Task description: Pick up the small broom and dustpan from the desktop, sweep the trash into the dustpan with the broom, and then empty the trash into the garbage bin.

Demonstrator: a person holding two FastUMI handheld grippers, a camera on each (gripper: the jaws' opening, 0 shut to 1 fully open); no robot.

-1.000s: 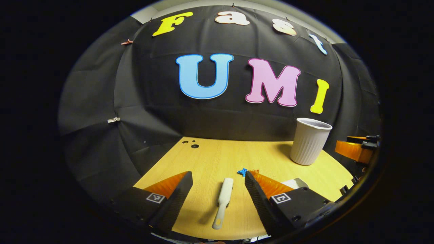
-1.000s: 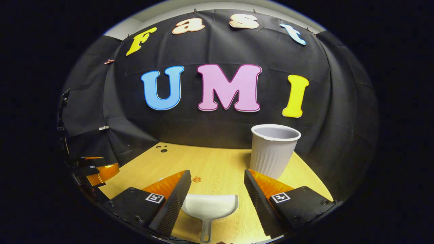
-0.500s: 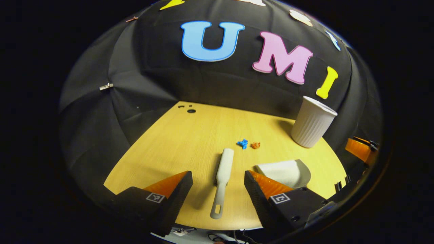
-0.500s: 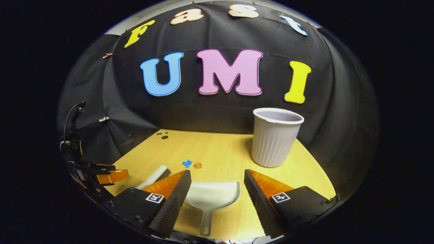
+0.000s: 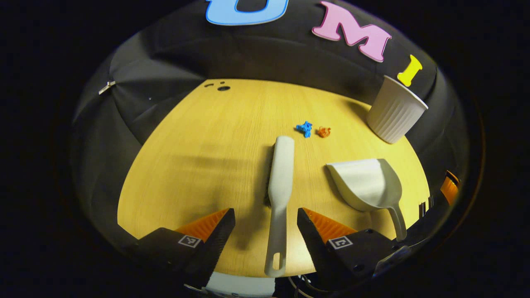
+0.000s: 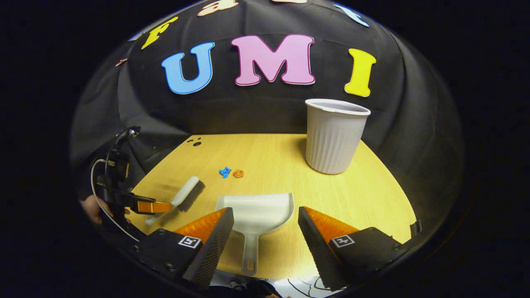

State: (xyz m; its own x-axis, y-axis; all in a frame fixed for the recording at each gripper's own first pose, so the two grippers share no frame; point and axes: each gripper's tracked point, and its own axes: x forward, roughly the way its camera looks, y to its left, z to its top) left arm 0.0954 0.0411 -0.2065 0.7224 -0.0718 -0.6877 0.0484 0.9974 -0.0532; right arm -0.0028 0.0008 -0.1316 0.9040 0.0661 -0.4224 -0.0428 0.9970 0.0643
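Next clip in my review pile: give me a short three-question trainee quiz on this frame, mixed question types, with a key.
1. True or false: the left gripper is shut on the broom.
2. Multiple choice: the two bits of trash, the blue scrap and the orange scrap, lie
A. inside the dustpan
B. on the desktop, beyond the broom's far end
C. inside the garbage bin
3. Fill in: the dustpan's handle lies between the open fingers of the ____ gripper.

Key: 1 false, its fingers stand apart on either side of the handle; 2 B; 3 right.
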